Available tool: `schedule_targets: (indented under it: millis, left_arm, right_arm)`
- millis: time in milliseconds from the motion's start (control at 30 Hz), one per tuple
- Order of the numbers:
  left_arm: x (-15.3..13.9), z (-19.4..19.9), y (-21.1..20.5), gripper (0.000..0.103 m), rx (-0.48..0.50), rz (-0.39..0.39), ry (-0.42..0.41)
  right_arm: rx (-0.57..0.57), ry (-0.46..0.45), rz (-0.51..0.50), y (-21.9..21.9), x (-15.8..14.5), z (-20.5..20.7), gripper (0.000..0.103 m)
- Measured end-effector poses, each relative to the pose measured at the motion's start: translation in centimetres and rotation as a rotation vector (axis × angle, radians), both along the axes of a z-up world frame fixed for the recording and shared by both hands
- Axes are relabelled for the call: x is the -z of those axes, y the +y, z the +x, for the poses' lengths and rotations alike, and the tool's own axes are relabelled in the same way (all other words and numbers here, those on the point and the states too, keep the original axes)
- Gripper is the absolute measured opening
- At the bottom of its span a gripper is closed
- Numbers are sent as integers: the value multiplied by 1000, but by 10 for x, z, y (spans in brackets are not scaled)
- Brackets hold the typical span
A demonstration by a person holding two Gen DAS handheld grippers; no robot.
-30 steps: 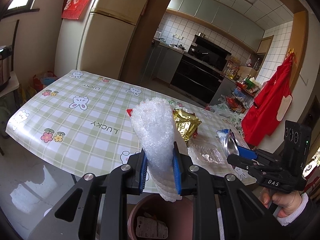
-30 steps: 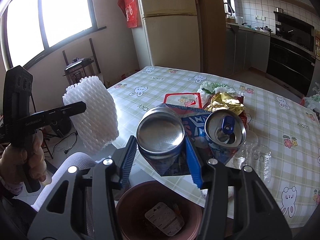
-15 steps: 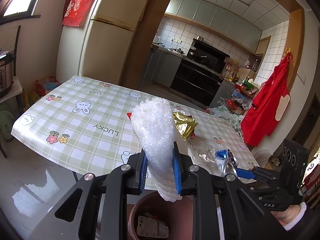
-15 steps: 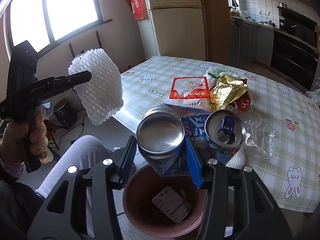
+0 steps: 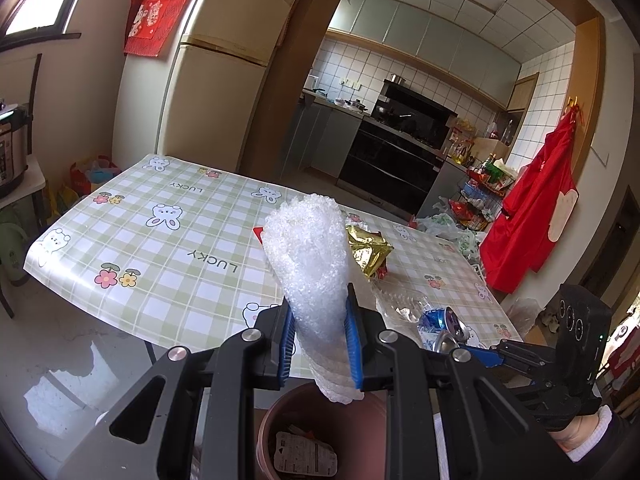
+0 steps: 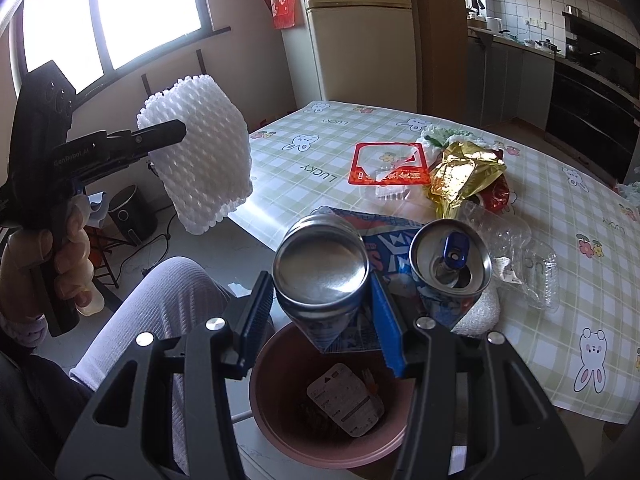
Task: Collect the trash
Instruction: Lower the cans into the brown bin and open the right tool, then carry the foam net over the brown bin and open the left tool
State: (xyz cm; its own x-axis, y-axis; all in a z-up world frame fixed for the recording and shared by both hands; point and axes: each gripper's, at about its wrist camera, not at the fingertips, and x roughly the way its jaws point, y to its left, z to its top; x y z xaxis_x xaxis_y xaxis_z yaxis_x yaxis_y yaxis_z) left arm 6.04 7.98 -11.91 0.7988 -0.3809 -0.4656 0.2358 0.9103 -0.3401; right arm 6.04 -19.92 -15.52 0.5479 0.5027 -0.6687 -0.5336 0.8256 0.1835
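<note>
My left gripper point(image 5: 320, 342) is shut on a white foam fruit net point(image 5: 312, 268) and holds it above the brown trash bin point(image 5: 272, 432). The net also shows in the right wrist view point(image 6: 200, 160), off the table's corner. My right gripper point(image 6: 322, 312) is shut on a crushed blue drink can point(image 6: 320, 276), folded so both ends face me, right above the bin point(image 6: 276, 420). The can also shows in the left wrist view point(image 5: 440, 328). A label card point(image 6: 346, 398) lies inside the bin.
On the checked tablecloth point(image 6: 320, 152) lie a gold foil wrapper point(image 6: 460, 176), a red-framed clear package point(image 6: 384, 164), a crumpled clear plastic tray point(image 6: 520, 256) and a green-white bag point(image 6: 444, 134). The person's knee point(image 6: 160, 300) is left of the bin.
Both grippers have pulled back from the table and lowered toward the bin. The can now sits above the bin's mouth. The foam net has risen further left in the right wrist view.
</note>
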Motion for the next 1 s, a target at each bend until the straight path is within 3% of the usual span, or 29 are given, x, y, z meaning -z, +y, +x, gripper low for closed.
schedule_targets:
  millis: [933, 1000]
  left_arm:
    - [6, 0, -4, 22, 25, 0, 17]
    - [8, 0, -5, 22, 38, 1, 22]
  right_arm:
    - [16, 14, -25, -1, 4, -2, 52]
    - [34, -4, -29, -3, 1, -2, 64]
